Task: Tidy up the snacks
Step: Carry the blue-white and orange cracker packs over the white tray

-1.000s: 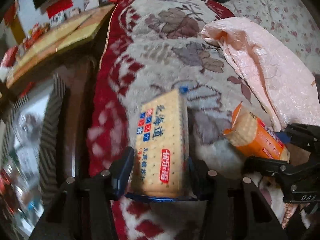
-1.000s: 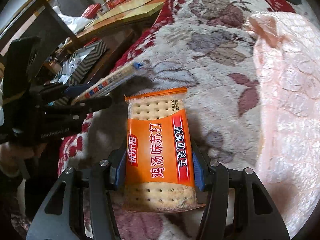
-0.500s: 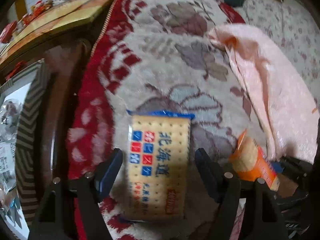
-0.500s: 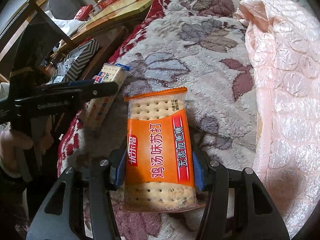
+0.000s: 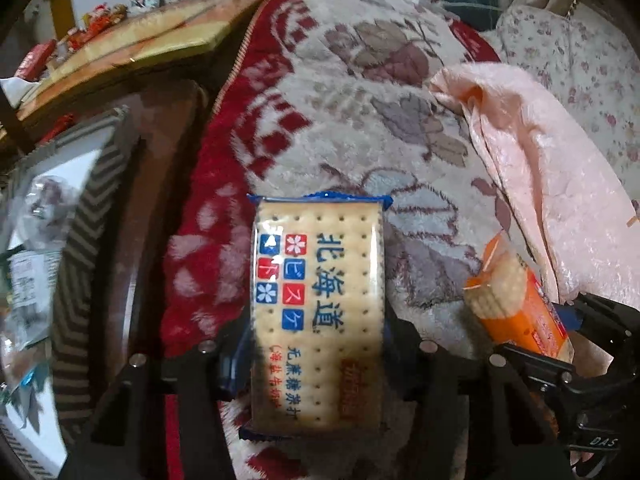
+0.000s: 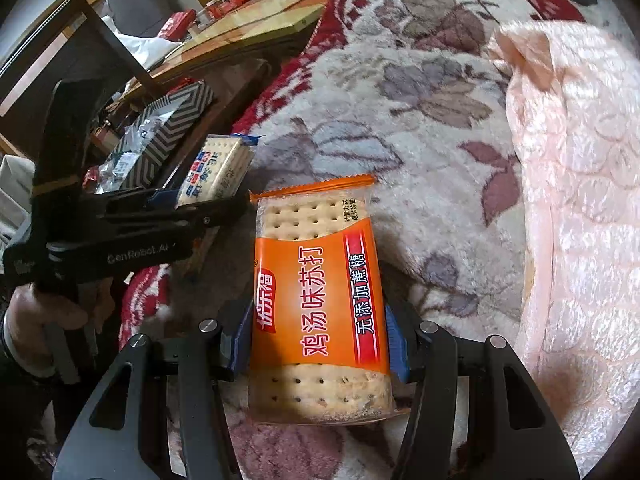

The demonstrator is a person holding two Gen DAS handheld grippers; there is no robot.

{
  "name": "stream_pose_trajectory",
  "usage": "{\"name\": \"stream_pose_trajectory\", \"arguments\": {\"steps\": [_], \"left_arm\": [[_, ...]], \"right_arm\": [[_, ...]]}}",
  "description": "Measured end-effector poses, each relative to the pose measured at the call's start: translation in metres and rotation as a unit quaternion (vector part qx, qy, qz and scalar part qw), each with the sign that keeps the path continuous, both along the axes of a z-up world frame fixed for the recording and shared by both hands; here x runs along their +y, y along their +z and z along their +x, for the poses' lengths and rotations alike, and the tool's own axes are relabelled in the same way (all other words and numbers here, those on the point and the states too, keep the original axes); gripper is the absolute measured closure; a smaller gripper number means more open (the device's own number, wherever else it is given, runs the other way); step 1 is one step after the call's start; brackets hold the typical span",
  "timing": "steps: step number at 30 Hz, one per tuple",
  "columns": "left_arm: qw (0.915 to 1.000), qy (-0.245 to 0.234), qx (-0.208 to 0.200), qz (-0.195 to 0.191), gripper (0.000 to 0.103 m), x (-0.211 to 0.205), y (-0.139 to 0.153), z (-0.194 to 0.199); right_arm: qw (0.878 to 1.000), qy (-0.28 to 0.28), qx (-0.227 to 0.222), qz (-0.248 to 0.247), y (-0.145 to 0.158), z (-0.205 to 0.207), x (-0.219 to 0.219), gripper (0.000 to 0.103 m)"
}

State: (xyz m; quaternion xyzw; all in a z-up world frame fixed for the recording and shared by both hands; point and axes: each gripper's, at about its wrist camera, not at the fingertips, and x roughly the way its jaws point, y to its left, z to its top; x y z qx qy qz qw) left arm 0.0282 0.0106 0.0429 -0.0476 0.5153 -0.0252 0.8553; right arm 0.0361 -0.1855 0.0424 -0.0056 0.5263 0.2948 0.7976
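Where the floral blanket (image 5: 360, 128) spreads beneath all: left gripper (image 5: 316, 344), jaws just closed in, pinching the blue-edged cracker pack (image 5: 316, 300) by its sides; right gripper (image 6: 320, 344) pinching the orange cracker pack (image 6: 320, 300), both packs above the blanket.

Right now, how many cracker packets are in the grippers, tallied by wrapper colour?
Blue-trimmed cracker packet, in the left gripper: 1
Orange cracker packet, in the right gripper: 1
Total: 2
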Motion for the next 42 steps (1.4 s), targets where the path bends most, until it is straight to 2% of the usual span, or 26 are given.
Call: {"name": "stream_pose_trajectory", "arguments": {"steps": [9, 19, 26, 34, 42], "left_arm": [[0.9973, 0.038, -0.052, 0.035, 0.047, 0.017, 0.038, -0.024], [0.9913, 0.096, -0.075, 0.050, 0.047, 0.057, 0.062, -0.052], [0.9833, 0.157, -0.075, 0.053, 0.047, 0.103, 0.067, -0.071], [0.9659, 0.245, -0.064, 0.053, 0.047, 0.169, 0.059, -0.094], [0.9565, 0.283, -0.051, 0.050, 0.047, 0.201, 0.045, -0.105]], "right_arm": [[1.000, 0.016, -0.027, 0.000, 0.020, 0.000, 0.028, 0.050], [0.998, 0.050, -0.042, 0.006, 0.037, -0.003, 0.077, 0.050], [0.994, 0.097, -0.050, 0.012, 0.047, -0.006, 0.130, 0.050], [0.984, 0.164, -0.064, 0.018, 0.059, -0.008, 0.212, 0.050], [0.977, 0.206, -0.051, 0.014, 0.050, -0.005, 0.280, 0.050]]}}
